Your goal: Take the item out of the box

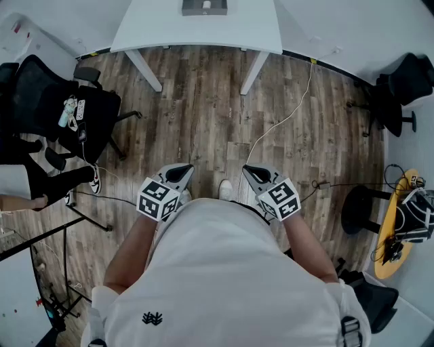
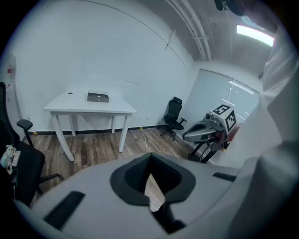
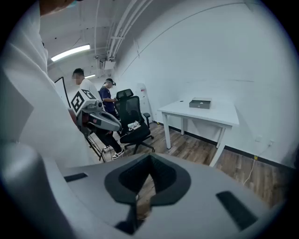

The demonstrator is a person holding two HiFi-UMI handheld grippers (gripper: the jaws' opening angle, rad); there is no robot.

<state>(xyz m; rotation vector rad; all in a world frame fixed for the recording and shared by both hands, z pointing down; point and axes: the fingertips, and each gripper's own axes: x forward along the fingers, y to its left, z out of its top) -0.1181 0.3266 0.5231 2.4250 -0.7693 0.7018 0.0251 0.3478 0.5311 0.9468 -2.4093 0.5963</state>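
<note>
your left gripper (image 1: 178, 175) sits close at your chest, jaws pressed together on nothing, and the right gripper (image 1: 258, 177) is the same. cross the wooden floor (image 1: 203, 115) first and part the jaws only on arrival. the box (image 1: 204, 7) lies on the far white table (image 1: 149, 30); its item is hidden from here.

The right hand-held gripper (image 3: 148, 161) has its dark jaws pressed together with nothing between them, and past their tips only the wood floor (image 3: 196, 149) shows. At about two o'clock a white tabletop (image 3: 219, 114) stands against the wall with a small grey box (image 3: 200, 103) on it. At about ten o'clock a black office chair (image 3: 133, 122) stands beyond the left hand-held gripper (image 3: 114, 125), with two people (image 3: 106, 99) behind.
</note>
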